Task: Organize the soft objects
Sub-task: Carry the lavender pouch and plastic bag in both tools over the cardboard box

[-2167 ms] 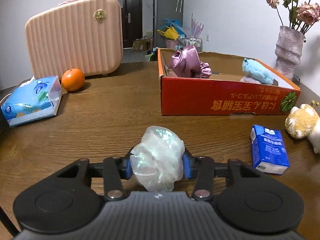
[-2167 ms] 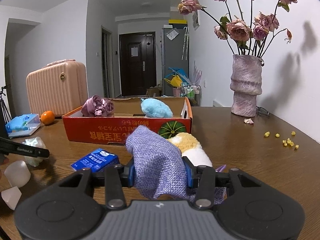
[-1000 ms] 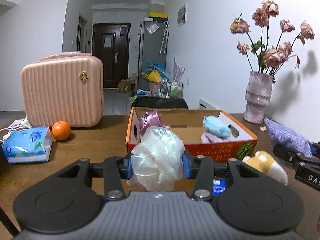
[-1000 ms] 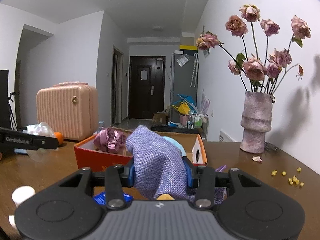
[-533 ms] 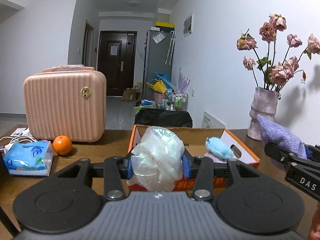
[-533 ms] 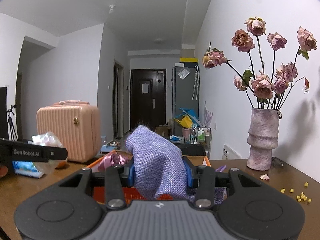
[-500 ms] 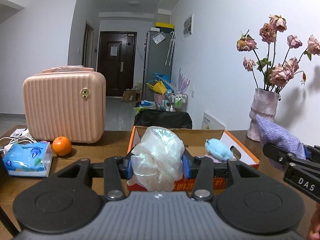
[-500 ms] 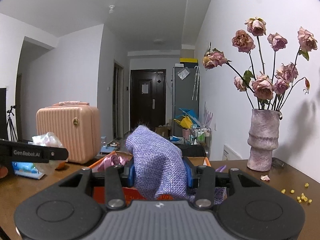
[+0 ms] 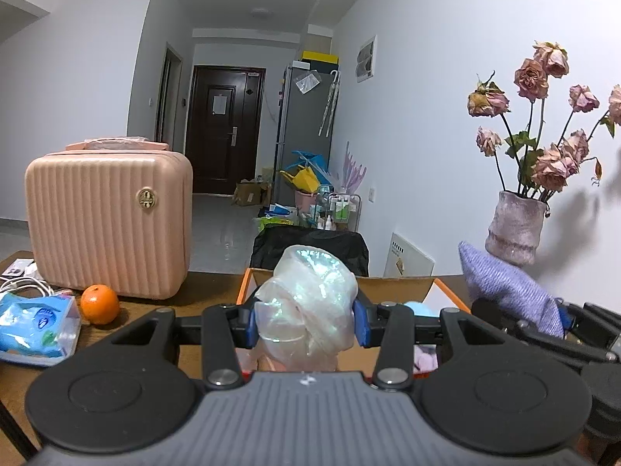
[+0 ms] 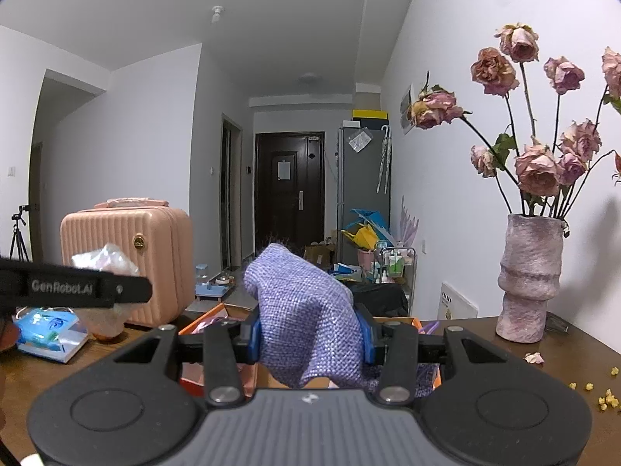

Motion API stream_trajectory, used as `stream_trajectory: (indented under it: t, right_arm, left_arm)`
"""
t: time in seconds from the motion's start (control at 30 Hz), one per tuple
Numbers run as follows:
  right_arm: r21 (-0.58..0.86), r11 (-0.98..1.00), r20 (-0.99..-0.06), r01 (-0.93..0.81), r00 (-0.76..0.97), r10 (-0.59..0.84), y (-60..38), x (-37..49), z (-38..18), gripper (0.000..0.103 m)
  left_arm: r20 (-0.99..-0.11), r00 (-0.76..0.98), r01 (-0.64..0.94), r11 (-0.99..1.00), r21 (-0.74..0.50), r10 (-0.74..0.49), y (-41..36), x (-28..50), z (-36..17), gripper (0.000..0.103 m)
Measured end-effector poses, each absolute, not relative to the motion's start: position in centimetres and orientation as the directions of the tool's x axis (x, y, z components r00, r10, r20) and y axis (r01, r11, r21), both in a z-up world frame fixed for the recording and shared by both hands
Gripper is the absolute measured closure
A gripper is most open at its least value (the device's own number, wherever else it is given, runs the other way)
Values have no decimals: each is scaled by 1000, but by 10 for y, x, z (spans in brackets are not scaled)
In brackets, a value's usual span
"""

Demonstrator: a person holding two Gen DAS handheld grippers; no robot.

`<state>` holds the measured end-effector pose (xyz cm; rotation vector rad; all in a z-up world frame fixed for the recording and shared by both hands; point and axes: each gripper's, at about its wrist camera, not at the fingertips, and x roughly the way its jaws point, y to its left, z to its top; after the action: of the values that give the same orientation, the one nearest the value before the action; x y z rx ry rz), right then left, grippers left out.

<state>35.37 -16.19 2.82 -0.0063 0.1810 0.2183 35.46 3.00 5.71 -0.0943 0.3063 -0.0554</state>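
A brown wooden table (image 9: 217, 291) is standing in a white-walled room facing a dark door (image 9: 223, 128). Counted: one orange box (image 9: 399, 285), one pink suitcase (image 9: 108, 225), one orange (image 9: 99, 304), one vase (image 10: 529, 275). The left gripper (image 9: 304, 320) is clenching one iridescent plastic wad (image 9: 306, 303) above the box; the right gripper (image 10: 310, 336) is clenching one purple knit cloth (image 10: 306, 318).

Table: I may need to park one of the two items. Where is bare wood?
Bare wood shows on the table between the box and the vase, though petals and crumbs lie nearer. Another patch lies between the orange and the box. The left end is crowded: suitcase, tissue pack, cables.
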Motion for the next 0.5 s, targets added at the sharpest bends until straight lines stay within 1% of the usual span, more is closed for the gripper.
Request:
stream_trajectory:
  t: [0.5]
  right_arm:
    - [31,975,-227,-221,948,222,-148,412,19,59]
  left_arm:
    - [-315,947,29,994,-110,-63,28,411,53,58]
